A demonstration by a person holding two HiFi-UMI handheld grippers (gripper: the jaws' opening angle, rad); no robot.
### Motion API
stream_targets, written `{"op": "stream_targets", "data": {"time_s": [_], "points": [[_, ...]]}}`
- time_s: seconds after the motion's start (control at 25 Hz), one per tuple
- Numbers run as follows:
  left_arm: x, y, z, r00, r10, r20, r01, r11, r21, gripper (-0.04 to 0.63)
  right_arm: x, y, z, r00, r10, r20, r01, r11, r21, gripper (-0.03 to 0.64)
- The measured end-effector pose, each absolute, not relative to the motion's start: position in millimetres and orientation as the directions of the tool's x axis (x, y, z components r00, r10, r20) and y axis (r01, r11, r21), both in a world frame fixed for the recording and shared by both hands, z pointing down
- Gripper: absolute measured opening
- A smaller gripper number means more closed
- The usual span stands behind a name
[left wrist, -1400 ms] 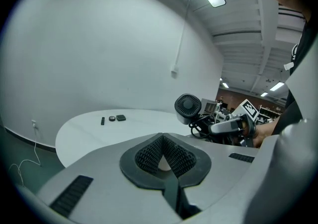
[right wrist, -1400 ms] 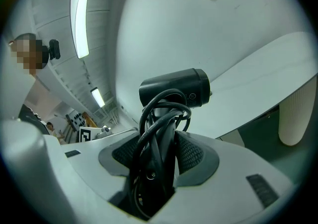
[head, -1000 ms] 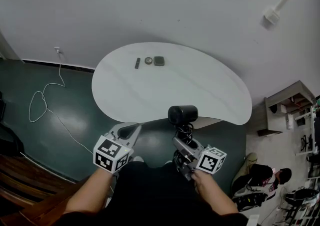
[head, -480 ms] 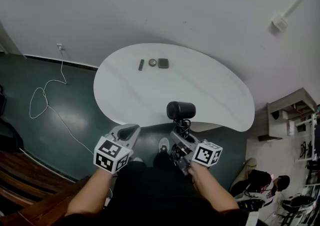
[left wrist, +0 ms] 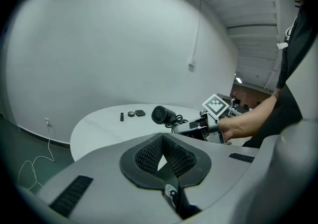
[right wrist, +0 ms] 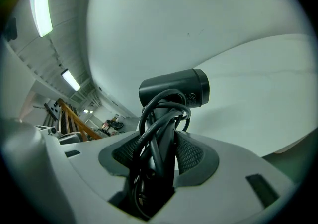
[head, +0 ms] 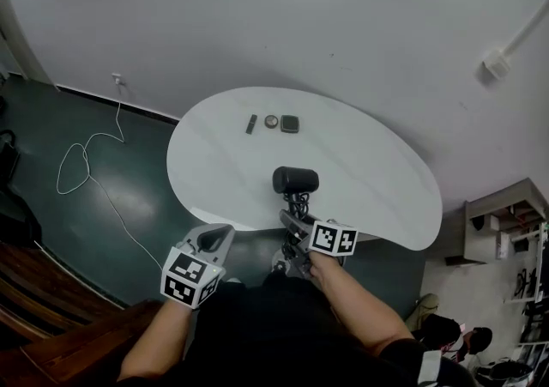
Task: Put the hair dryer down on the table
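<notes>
The black hair dryer [head: 295, 180] stands upright in my right gripper [head: 292, 220], its barrel over the near part of the white table [head: 377, 162]. In the right gripper view the jaws are shut on the dryer's handle, which has its black cord [right wrist: 158, 118] wound round it, and the barrel [right wrist: 175, 88] points sideways above the tabletop [right wrist: 268, 99]. My left gripper [head: 218, 232] hangs lower and to the left, off the table's near edge, shut with nothing in it. The left gripper view shows its pads [left wrist: 149, 152] meeting, with the dryer [left wrist: 161, 114] beyond.
Three small things lie at the table's far side: a black stick [head: 250, 123], a round piece [head: 271, 121] and a dark square block [head: 290, 124]. A white cable [head: 81, 166] loops over the dark floor at left. Shelves [head: 506, 222] stand at right.
My right gripper has carried the hair dryer forward, from in front of the table's near edge to over the tabletop. The left gripper stayed low and shut.
</notes>
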State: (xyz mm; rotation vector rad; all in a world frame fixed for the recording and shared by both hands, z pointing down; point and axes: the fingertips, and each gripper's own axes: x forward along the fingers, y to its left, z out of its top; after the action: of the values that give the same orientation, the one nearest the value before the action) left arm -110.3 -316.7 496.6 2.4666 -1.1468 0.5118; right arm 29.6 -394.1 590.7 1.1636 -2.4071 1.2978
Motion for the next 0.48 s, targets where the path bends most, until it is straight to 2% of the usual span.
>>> {"op": "stream_targets", "data": {"time_s": [0.48], "points": [[-130,-310,514,0.498,-0.703,0.507,-0.864,-0.452,0.221,0.011,9,-477,654,-0.622,-0.497,0.605,-0.781,0.338,-0.525,0.196]]}}
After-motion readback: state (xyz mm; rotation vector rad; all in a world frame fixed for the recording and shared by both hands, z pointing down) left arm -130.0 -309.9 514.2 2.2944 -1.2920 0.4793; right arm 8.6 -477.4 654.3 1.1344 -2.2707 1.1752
